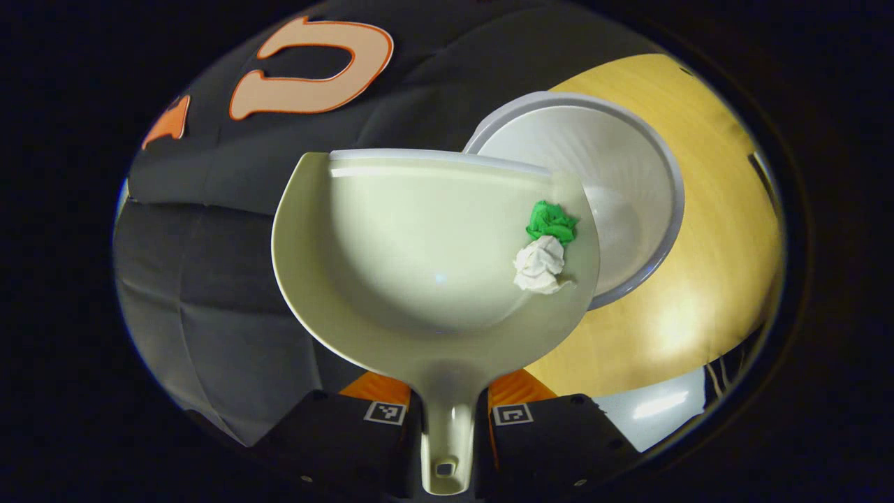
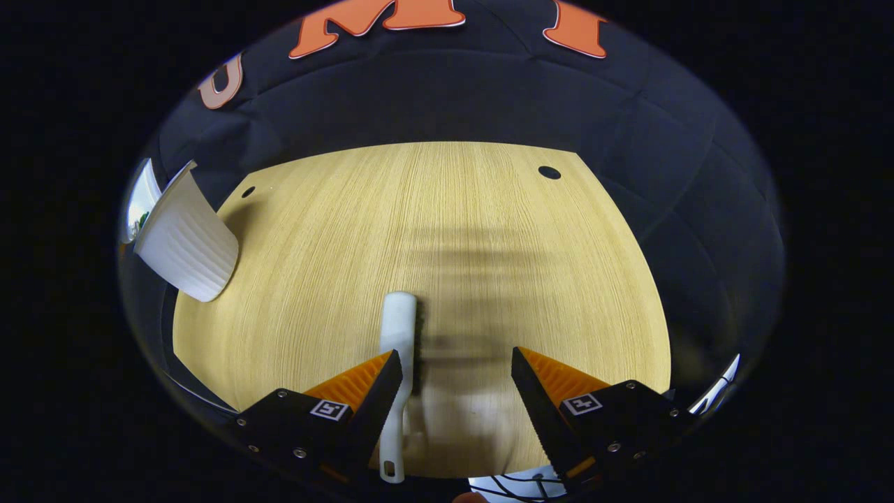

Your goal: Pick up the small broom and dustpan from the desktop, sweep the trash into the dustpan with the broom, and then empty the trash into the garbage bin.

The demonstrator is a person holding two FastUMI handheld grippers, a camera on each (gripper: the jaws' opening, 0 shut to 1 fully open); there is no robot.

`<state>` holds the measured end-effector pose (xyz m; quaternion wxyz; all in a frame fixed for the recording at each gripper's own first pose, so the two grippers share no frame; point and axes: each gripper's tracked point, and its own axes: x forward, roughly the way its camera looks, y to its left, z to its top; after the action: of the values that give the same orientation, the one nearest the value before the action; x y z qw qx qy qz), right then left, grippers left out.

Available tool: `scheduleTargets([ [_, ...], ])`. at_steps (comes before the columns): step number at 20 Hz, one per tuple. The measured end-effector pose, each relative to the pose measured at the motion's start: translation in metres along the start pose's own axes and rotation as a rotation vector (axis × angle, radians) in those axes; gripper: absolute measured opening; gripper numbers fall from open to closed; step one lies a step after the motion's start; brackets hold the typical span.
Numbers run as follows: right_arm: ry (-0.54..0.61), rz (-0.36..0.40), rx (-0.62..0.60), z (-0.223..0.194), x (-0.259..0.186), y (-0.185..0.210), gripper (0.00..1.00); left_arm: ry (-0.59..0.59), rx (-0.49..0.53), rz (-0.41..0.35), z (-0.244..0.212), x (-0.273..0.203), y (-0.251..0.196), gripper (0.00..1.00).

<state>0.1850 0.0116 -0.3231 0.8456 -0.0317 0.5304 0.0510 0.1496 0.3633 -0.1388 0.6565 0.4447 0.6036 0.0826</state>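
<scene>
In the left gripper view, the left gripper (image 1: pixel 447 412) is squeezed tight on the handle of the dustpan (image 1: pixel 426 258), with one finger on each side of it. The dustpan sticks out straight ahead of the fingers, up in the air. Inside the pan, off to the right, sit a green paper ball (image 1: pixel 551 221) and a white paper ball (image 1: pixel 538 265), touching each other. Past the right edge of the pan stands the white bin (image 1: pixel 628 181), on the wooden table (image 1: pixel 712 265). Part of the pan covers the near side of the bin. In the right gripper view, the right gripper (image 2: pixel 457 370) has its fingers spread wide and holds nothing. The small broom (image 2: pixel 397 335) lies on the table under it, close to the left finger. Its handle points back toward the gripper and its dark bristles face right. The ribbed side of the bin (image 2: pixel 187 246) shows far off to the left.
</scene>
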Motion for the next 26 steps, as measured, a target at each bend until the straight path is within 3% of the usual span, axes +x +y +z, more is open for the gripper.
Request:
scheduleTargets([
  [2,0.008,-0.005,-0.004,-0.002,0.001,-0.001,0.95,-0.013,0.097,0.114,-0.005,-0.011,0.011,0.30],
  [6,0.021,-0.003,-0.018,-0.006,0.002,0.000,0.95,-0.039,0.247,0.261,-0.025,-0.004,0.025,0.30],
  [10,0.030,-0.012,-0.034,-0.010,0.002,-0.002,0.95,-0.069,0.272,0.298,-0.036,0.010,0.029,0.30],
  [12,0.038,-0.007,-0.032,-0.011,0.001,-0.001,0.95,-0.070,0.182,0.222,-0.037,0.010,0.018,0.30],
  [16,0.062,-0.007,-0.032,-0.016,0.001,-0.001,0.95,-0.066,-0.135,-0.049,-0.048,0.021,-0.034,0.30],
  [21,0.075,0.006,-0.027,-0.020,-0.001,0.001,0.95,-0.091,-0.484,-0.313,-0.003,0.006,-0.071,0.30],
  [23,0.080,0.005,-0.032,-0.021,0.000,0.001,0.95,-0.164,-0.536,-0.436,0.033,-0.017,-0.087,0.30],
  [26,0.094,0.022,-0.027,-0.022,-0.004,0.004,0.95,-0.288,-0.499,-0.576,0.091,-0.049,-0.125,0.31],
])
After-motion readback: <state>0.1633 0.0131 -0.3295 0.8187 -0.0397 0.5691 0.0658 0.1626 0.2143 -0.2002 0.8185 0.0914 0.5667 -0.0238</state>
